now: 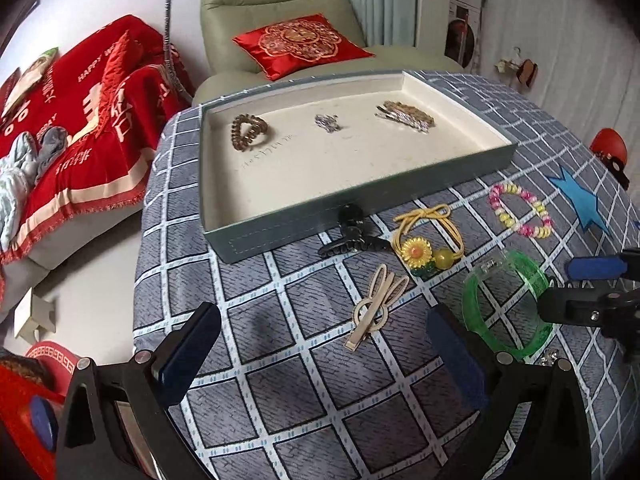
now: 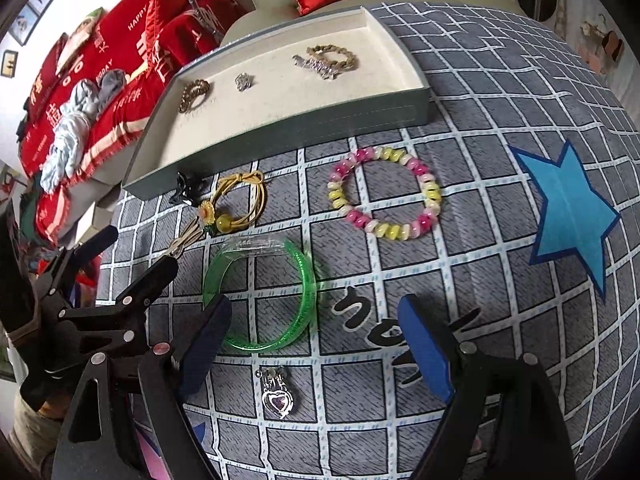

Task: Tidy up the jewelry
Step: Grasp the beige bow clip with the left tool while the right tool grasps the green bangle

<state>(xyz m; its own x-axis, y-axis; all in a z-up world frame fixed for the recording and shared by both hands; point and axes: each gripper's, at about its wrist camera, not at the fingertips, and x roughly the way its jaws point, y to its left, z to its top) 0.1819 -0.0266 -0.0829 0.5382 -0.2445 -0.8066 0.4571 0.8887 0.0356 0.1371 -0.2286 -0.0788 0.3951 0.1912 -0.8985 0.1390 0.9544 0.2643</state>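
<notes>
A: What do I have below me?

B: My right gripper (image 2: 316,344) gapes wide, empty, over a translucent green bangle (image 2: 260,296) lying flat on the checked cloth (image 2: 480,120). My left gripper (image 1: 320,352) is equally spread, holding nothing.

Left tongs (image 1: 320,344) spread wide, right tongs (image 2: 316,344) likewise (both empty), held side by side

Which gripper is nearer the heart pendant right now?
Right. The right gripper hangs open just above the heart pendant; the left gripper is off to its left, past the green bangle.
</notes>
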